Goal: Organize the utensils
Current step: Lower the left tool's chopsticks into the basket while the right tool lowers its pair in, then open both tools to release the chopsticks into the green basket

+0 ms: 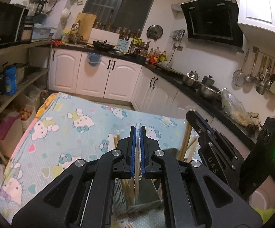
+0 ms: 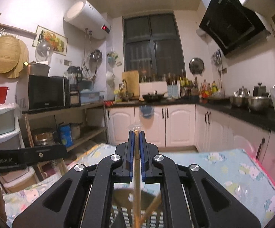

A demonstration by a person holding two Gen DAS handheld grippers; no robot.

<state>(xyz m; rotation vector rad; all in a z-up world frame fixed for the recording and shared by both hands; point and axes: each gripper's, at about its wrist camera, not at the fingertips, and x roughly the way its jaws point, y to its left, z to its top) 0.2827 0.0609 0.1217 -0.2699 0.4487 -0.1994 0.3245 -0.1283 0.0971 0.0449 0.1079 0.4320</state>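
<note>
My left gripper (image 1: 138,131) is shut on the rim of a white slotted utensil holder (image 1: 119,195) that stands on the table below it, with wooden chopsticks (image 1: 185,142) sticking up from it. My right gripper (image 2: 137,134) is shut on a thin wooden chopstick in a clear sleeve (image 2: 136,171), held upright over the holder (image 2: 152,218). The right gripper's black body (image 1: 213,148) shows in the left wrist view, just right of the left one. The holder's base is hidden.
The table carries a blue Hello Kitty cloth (image 1: 71,133). Shelves with pots and a microwave (image 2: 46,93) stand to the left. A black counter (image 1: 204,95) with pots runs along the right wall, and ladles hang on a rail (image 1: 261,76).
</note>
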